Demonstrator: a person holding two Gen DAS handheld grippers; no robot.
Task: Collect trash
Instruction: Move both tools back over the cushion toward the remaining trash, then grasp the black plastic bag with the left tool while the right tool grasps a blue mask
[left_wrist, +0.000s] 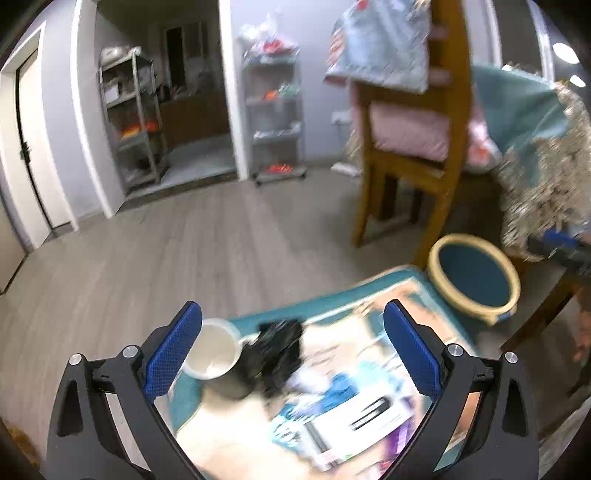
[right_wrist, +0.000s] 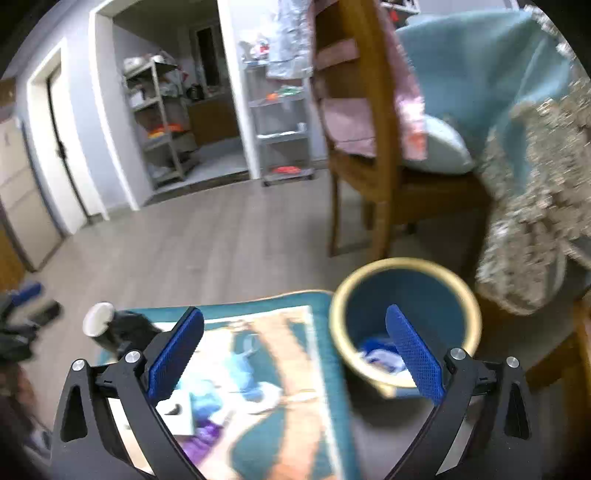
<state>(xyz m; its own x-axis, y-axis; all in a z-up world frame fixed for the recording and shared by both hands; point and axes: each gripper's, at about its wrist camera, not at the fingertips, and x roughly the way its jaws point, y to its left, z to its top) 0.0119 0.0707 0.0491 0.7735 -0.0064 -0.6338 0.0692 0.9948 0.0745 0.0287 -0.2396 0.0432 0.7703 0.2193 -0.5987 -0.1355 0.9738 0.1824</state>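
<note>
- Blue-padded black left gripper (left_wrist: 293, 345) fills the near field of the left wrist view; jaws spread wide, nothing between the pads. Blue-padded black right gripper (right_wrist: 295, 349) reads the same in its own view: wide apart, empty.
- Low table covered with a teal-bordered printed cloth (left_wrist: 332, 291) lies under both grippers. Frames are motion-blurred, so fine detail on it is poor.
- Round bin, cream rim and dark blue inside (right_wrist: 404, 317), stands on the floor touching or just beside the table's far right corner. Blue-and-white crumpled scrap (right_wrist: 380, 356) already lies at its bottom.
- Wooden chair (left_wrist: 417, 122) with pink cushions stands behind the bin.
- Trash candidates on the cloth: white flat printed packet with a black mark (left_wrist: 364, 419), blue crumpled wrappers (left_wrist: 338, 387) beside it, purple scrap (right_wrist: 201, 441) near the front edge. Judged light, thin and soft, likely slippery film or card; pinch an upstanding fold or a free edge, not the flat face.
- Black mug with a white inside (left_wrist: 218, 356) sits at the table's left edge, a blurred dark object (left_wrist: 280, 345) touching or just beside it. Mug judged rigid, breakable, probably not trash; avoid knocking it.
</note>
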